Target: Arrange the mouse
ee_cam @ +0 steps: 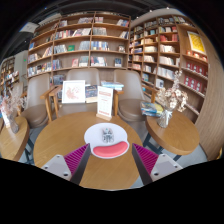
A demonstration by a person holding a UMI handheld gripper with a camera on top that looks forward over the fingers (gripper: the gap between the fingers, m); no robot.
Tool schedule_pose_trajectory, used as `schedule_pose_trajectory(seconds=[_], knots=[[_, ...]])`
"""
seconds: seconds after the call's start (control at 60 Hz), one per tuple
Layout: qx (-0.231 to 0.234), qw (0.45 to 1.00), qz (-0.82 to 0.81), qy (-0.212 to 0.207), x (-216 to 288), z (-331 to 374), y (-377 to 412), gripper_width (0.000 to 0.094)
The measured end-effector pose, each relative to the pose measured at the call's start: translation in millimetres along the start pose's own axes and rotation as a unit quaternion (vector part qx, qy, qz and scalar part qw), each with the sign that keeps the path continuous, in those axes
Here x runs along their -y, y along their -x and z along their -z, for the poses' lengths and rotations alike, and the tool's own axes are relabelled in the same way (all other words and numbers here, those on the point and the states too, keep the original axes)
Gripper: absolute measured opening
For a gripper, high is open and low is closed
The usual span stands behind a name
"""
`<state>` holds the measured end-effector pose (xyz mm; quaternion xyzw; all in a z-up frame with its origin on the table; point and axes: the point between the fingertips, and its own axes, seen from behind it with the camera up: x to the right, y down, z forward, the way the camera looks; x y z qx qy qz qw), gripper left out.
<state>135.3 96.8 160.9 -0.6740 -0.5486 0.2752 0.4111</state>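
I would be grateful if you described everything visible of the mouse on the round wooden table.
The mouse looks white and rounded, of smooth plastic, and lies flat on a round white mat with a red patch at its near side. It sits on the round wooden table, just ahead of the gripper, whose open fingers do not touch it. Buttons or a cable cannot be made out.
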Motion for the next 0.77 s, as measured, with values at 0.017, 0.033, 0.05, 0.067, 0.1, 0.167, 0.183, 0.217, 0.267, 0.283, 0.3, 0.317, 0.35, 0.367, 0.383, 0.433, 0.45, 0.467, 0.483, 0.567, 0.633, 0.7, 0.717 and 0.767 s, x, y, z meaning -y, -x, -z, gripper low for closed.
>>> schedule_pose_trajectory(seconds=[0.017,0.033,0.05,0.067,0.1,0.167,0.183,0.217,0.267,0.283,0.3,0.317,0.35,0.367,0.383,0.433,0.45,0.467,0.483,0.567,0.633,0.7,0.717,0.767], knots=[[0.001,1.000,-0.002,-0.001,-3,7,3,0.0850],[0.005,1.000,-0.003,0.001,-7,18,3,0.0850],[0.009,1.000,-0.005,0.001,-12,26,4,0.0851],[0.014,1.000,-0.008,-0.001,-16,35,5,0.0852],[0.022,1.000,-0.012,-0.001,-26,51,7,0.0851],[0.034,0.999,-0.019,0.004,-47,79,9,0.0854],[0.037,0.999,-0.018,0.005,-52,85,10,0.0854],[0.044,0.999,-0.016,0.006,-61,97,10,0.0854],[0.047,0.999,-0.017,0.010,-80,110,11,0.0853],[0.049,0.999,-0.016,0.010,-87,117,12,0.0854],[0.051,0.999,-0.013,0.012,-88,119,12,0.0853],[0.053,0.998,-0.012,0.012,-91,121,11,0.0854],[0.052,0.998,-0.011,0.015,-99,126,9,0.0851],[0.051,0.998,-0.012,0.018,-103,129,8,0.0851],[0.051,0.998,-0.013,0.020,-107,131,7,0.0851],[0.053,0.998,-0.015,0.022,-119,141,8,0.0853],[0.054,0.998,-0.014,0.021,-121,143,8,0.0853],[0.055,0.998,-0.012,0.020,-122,145,8,0.0854],[0.055,0.998,-0.010,0.020,-124,147,8,0.0854],[0.048,0.999,0.001,0.015,-130,154,3,0.0853],[0.046,0.999,0.007,0.011,-133,156,3,0.0855],[0.043,0.999,0.016,0.005,-132,160,1,0.0856],[0.040,0.999,0.014,0.002,-131,160,-1,0.0857],[0.032,0.999,0.012,-0.007,-127,160,-3,0.0856]])
